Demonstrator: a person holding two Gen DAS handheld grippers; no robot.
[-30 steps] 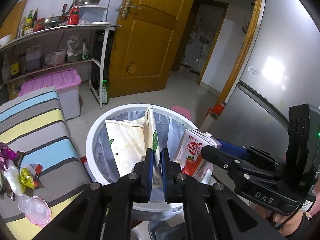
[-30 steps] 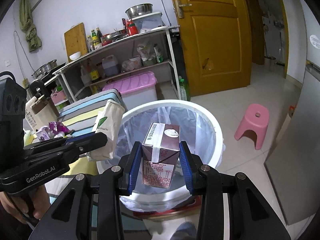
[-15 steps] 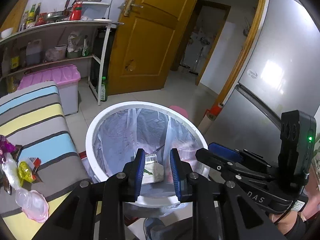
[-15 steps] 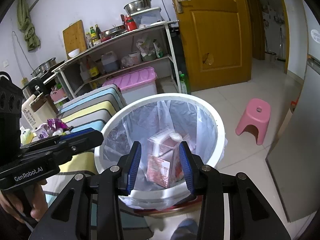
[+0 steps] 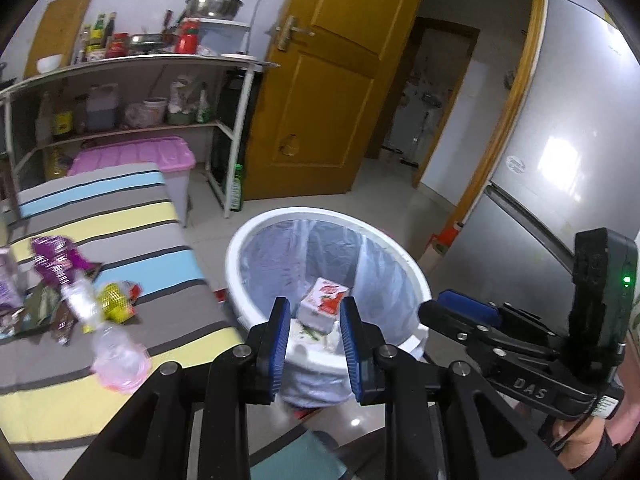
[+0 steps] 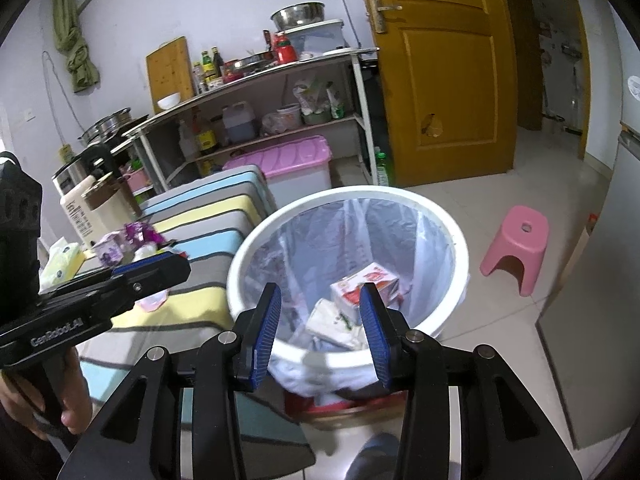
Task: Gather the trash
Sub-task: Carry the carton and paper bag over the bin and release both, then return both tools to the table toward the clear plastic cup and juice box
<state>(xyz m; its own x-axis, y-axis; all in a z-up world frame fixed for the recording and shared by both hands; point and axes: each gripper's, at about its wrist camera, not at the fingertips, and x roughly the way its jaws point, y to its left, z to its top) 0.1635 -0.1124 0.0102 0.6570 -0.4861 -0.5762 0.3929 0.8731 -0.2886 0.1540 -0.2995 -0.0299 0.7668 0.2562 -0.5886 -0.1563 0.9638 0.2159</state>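
The left gripper point(image 5: 315, 336) and the right gripper point(image 6: 320, 330) both stand open and empty above the near rim of the white bin point(image 6: 448, 232); their jaws have just been opening. Inside lie a carton point(image 6: 366, 284) and a pale bag point(image 6: 332, 322). More wrappers point(image 5: 76, 288) lie on the striped table point(image 5: 120, 216) at 9 o'clock. A pink stool point(image 6: 520, 240) stands at 3 o'clock.

empty left hand-held gripper point(image 5: 314, 334), carton point(image 5: 323, 309) in bin point(image 5: 240, 280)

Bin point(image 6: 456, 240) white glossy plastic, thin translucent liner point(image 6: 340, 236). Carton point(image 6: 366, 286) printed paper. Cloth point(image 5: 120, 216) striped, matt. Door point(image 6: 444, 72) glossy wood. Stool point(image 6: 520, 244) smooth pink plastic. Bowl point(image 6: 298, 14) shiny metal. Floor point(image 6: 500, 320) glossy tile.
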